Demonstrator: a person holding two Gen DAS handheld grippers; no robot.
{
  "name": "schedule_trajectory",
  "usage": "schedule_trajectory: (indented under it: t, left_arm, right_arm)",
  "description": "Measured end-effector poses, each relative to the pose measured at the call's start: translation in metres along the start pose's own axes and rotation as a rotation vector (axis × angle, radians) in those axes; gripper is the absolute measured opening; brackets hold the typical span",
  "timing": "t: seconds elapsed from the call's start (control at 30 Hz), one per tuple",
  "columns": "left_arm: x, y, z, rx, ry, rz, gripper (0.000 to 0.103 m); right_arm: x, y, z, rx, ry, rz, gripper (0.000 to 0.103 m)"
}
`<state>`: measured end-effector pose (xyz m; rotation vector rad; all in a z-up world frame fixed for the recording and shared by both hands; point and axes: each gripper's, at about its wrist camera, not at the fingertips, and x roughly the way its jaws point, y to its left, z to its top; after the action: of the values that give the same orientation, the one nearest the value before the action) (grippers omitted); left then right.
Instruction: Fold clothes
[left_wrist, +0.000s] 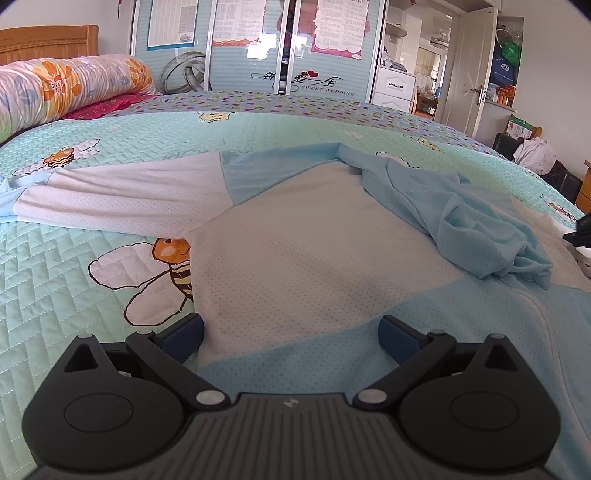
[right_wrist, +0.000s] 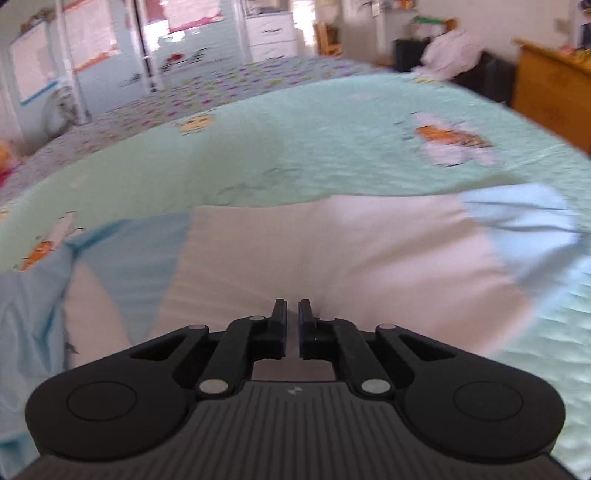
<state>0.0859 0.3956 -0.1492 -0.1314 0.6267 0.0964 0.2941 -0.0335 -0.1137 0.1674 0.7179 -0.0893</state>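
A white and light-blue long-sleeved shirt lies spread on the bed. One sleeve stretches out to the left, and blue fabric is bunched on its right side. My left gripper is open wide just above the shirt's lower part, holding nothing. In the blurred right wrist view, the other white sleeve with its blue cuff runs to the right. My right gripper sits low over this sleeve. Its jaws stand a narrow slit apart, and the cloth puckers at the tips.
The quilted mint bedspread with bee prints covers the whole bed. A rolled floral quilt lies at the back left. Wardrobe doors stand behind the bed, and a wooden cabinet and a dark seat with white cloth stand on the right.
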Motion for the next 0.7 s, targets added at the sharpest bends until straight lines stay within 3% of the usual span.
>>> schedule_trajectory:
  t: [0.07, 0.13, 0.2, 0.27, 0.37, 0.43, 0.5, 0.7]
  left_arm:
    - [0.000, -0.001, 0.000, 0.003, 0.001, 0.003, 0.103]
    - [0.000, -0.001, 0.000, 0.002, 0.001, 0.002, 0.103]
    - [0.000, -0.001, 0.001, 0.001, 0.002, 0.001, 0.103]
    - [0.001, -0.001, 0.001, 0.005, 0.005, 0.005, 0.103]
    - [0.001, -0.003, 0.002, 0.016, 0.010, 0.013, 0.103]
    - [0.000, -0.002, 0.002, 0.011, 0.007, 0.011, 0.103]
    - [-0.002, -0.001, 0.002, 0.001, -0.001, 0.005, 0.103]
    - [-0.026, 0.010, 0.014, -0.074, -0.098, -0.042, 0.094]
  right_arm:
    - [-0.015, 0.017, -0.011, -0.077, -0.008, 0.060, 0.010]
    - [-0.021, 0.032, -0.021, -0.154, -0.002, 0.055, 0.015]
    - [-0.020, 0.031, -0.030, -0.135, 0.017, -0.081, 0.016]
    - [-0.044, 0.036, -0.040, -0.080, -0.037, -0.161, 0.015]
    - [-0.089, 0.083, -0.077, -0.184, -0.112, 0.017, 0.016]
    - [-0.103, 0.112, -0.106, -0.258, -0.148, 0.075, 0.026]
    - [-0.104, 0.130, -0.131, -0.291, -0.182, 0.092, 0.039]
    - [-0.088, 0.142, -0.140, -0.292, -0.164, 0.017, 0.044]
